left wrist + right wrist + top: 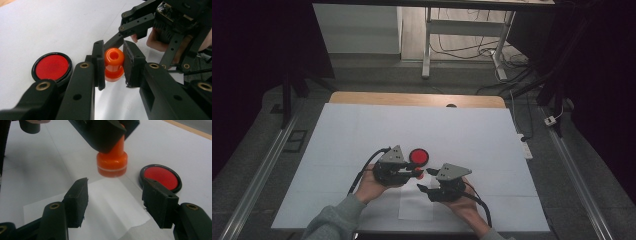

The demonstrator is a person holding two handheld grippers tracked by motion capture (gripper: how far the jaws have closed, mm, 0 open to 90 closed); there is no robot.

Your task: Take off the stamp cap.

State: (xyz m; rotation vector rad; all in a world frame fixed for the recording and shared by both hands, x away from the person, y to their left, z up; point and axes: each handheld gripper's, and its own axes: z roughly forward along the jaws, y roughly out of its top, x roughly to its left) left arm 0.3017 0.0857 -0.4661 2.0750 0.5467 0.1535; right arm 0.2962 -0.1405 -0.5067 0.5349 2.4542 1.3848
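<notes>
Orange stamp (114,64), paler ring around its base. Red ink pad (52,67) in black round case. White paper sheet (110,205). White table cover (377,125). Black grippers, grey top plates.

Readable text: none is found in any view.
Orange stamp (114,64): no lettering or number can be made out on it.
Red ink pad (52,67): no brand or label is seen on its black rim.
White paper sheet (110,212): it is left unprinted.
</notes>
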